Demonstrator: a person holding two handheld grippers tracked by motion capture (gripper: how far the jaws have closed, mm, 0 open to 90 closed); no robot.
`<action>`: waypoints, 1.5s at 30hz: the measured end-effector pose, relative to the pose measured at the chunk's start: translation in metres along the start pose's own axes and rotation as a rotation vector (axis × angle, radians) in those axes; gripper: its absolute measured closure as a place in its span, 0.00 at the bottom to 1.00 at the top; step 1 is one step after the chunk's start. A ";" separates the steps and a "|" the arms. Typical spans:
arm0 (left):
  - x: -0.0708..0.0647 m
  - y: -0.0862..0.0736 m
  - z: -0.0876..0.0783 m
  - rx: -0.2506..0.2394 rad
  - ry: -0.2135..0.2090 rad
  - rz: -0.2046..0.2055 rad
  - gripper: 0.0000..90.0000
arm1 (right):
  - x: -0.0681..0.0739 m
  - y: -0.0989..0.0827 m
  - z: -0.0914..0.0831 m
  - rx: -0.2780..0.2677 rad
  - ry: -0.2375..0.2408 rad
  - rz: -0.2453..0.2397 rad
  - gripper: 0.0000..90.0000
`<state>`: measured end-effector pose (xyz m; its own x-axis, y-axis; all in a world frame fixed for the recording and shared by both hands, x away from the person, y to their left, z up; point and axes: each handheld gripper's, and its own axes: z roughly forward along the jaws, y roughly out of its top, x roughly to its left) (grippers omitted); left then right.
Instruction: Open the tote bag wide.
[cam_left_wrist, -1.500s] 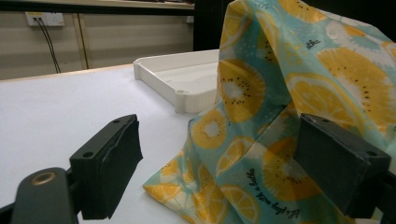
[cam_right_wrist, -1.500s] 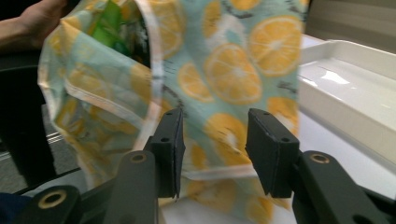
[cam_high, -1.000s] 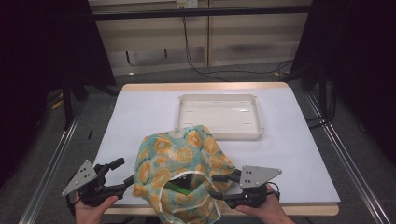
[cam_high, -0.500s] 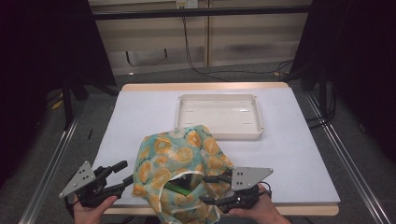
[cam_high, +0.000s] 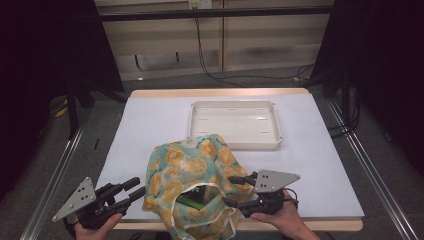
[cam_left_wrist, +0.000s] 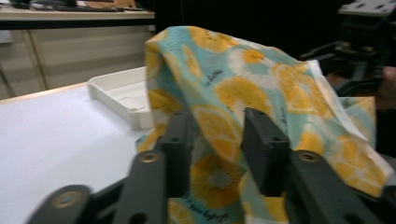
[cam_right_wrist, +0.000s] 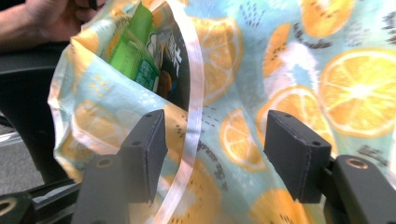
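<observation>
The orange-print bag (cam_high: 192, 187) sits at the table's (cam_high: 150, 120) near edge (a green packet (cam_high: 190, 201) inside), between the closing left hand-held gripper (cam_high: 134, 189) and the opening right hand-held gripper (cam_high: 235, 191), neither pinching cloth.

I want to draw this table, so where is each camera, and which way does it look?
High view: above the person's side, looking forward and down at the white table, tray and orange-print bag; both hands show, with the left gripper and right gripper.
Left gripper view: rides that gripper, looking along its black jaws, which have just been closing, at the bag's outside.
Right gripper view: looks along its jaws, which have just been opening, into the bag's mouth at a green packet.
All share the bag.
</observation>
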<state>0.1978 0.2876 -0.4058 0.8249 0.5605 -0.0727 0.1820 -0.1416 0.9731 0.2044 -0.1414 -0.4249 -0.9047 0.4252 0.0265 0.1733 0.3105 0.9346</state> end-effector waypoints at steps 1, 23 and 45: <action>0.000 0.000 0.000 0.000 0.000 0.000 0.64 | 0.000 0.000 0.000 0.000 0.000 0.000 0.43; -0.030 0.002 0.050 0.149 -0.185 0.094 0.29 | -0.029 0.035 0.009 -0.061 -0.014 0.056 1.00; -0.021 0.023 0.048 0.112 -0.234 0.085 0.99 | -0.044 0.060 0.007 -0.104 -0.008 0.065 1.00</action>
<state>0.2103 0.2332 -0.3922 0.9387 0.3405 -0.0535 0.1545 -0.2768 0.9484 0.2575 -0.1362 -0.3727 -0.8895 0.4488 0.0860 0.1901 0.1924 0.9627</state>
